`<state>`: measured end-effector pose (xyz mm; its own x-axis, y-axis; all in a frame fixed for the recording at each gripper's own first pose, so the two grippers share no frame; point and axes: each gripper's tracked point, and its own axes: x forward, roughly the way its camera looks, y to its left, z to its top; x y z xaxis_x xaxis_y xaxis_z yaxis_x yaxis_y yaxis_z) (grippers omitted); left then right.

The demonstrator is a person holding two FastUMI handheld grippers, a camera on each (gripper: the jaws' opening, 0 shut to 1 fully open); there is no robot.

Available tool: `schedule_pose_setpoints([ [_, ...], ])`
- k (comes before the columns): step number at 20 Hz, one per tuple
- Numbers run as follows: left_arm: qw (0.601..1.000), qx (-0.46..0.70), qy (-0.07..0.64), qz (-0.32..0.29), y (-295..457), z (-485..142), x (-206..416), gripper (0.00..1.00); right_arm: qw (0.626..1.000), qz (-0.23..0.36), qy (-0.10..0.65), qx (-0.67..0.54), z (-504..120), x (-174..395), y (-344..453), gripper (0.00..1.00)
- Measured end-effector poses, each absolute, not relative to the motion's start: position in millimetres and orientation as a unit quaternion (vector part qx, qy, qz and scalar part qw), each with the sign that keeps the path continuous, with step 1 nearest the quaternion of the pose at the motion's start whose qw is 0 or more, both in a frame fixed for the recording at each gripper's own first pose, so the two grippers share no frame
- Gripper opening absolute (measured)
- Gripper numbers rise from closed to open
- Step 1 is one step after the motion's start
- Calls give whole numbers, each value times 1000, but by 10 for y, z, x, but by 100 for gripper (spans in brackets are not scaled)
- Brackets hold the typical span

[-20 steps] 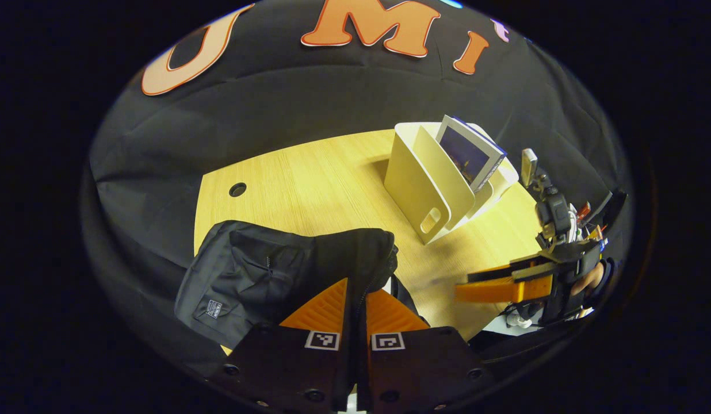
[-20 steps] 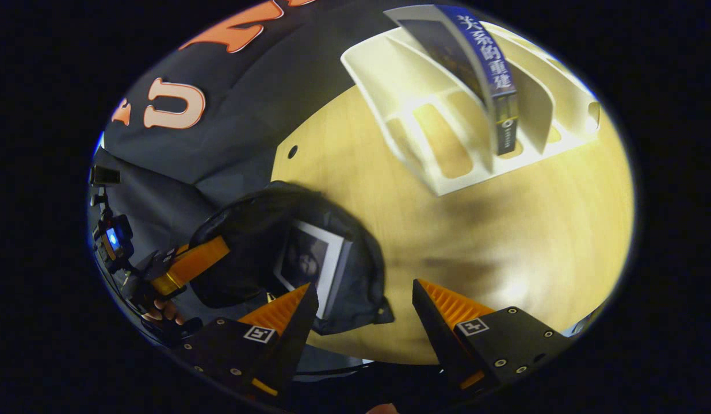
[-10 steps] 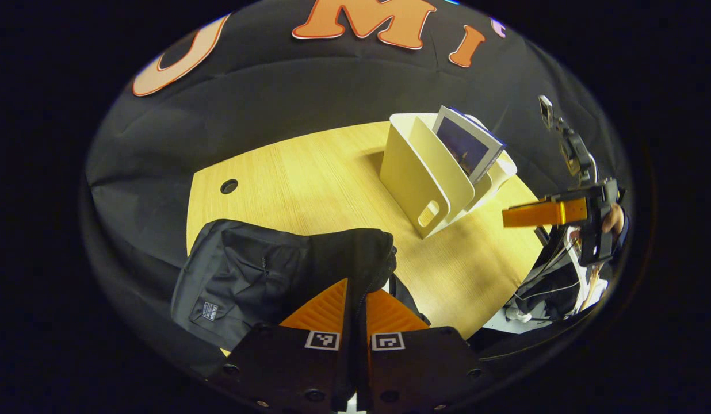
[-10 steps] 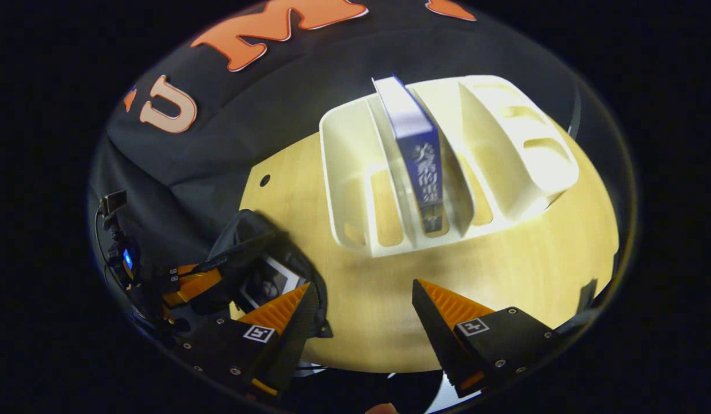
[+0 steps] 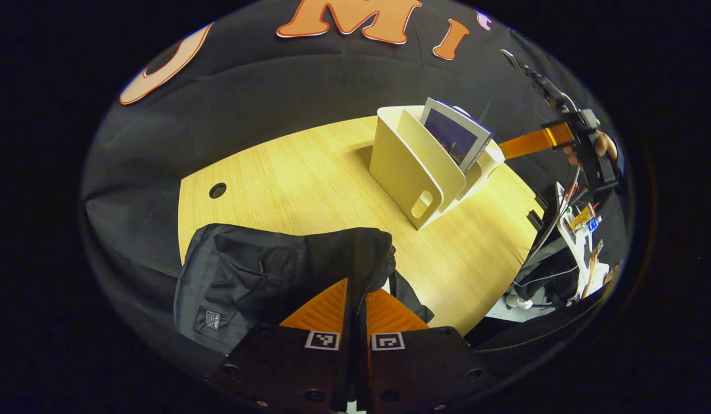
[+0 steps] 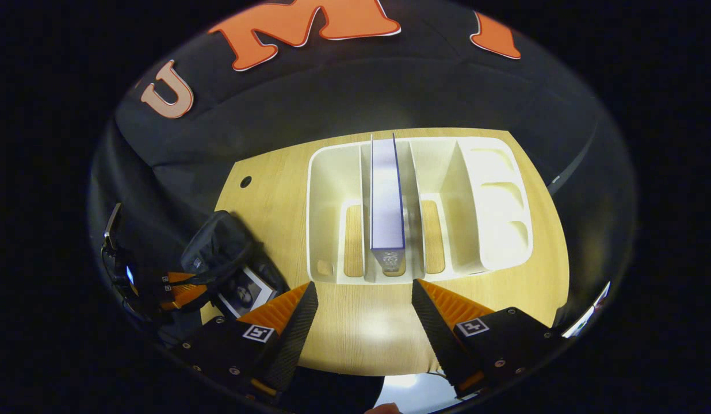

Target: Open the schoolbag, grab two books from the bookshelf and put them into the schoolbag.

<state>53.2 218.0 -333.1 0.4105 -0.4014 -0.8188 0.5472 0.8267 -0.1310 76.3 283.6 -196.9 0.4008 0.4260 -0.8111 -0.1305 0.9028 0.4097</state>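
Little legible text is found on the things in view.
A small pale label (image 5: 212, 317) is sewn on the front of the black schoolbag (image 5: 257, 276), but its print is too small to be read. Square black-and-white coded markers (image 5: 322, 340) are carried on both tools; no words are given on them. The spine of the blue book (image 6: 387, 201) in the bookshelf (image 6: 493, 201) is seen, its lettering blurred.

You have a light wooden table (image 5: 309, 184) with a rounded edge in front of you, and a small round cable hole (image 5: 217, 190) sits near its far left corner. Past the table's right edge, you can see a clutter of cables and white gear (image 5: 568, 241), too small to identify.
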Motion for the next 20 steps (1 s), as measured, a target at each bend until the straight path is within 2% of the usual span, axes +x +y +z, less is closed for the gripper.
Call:
schedule_pose_setpoints([
  [8,841,75,472,-253,2193,-3316,509,6,815,195,535,105,-1893,1255,2701,99],
  [18,845,63,491,-202,2184,-3345,510,6,776,219,586,80,-2333,1791,2858,98],
  [20,846,63,492,-194,2181,-3338,518,6,769,220,596,77,-2420,1834,2921,92],
])
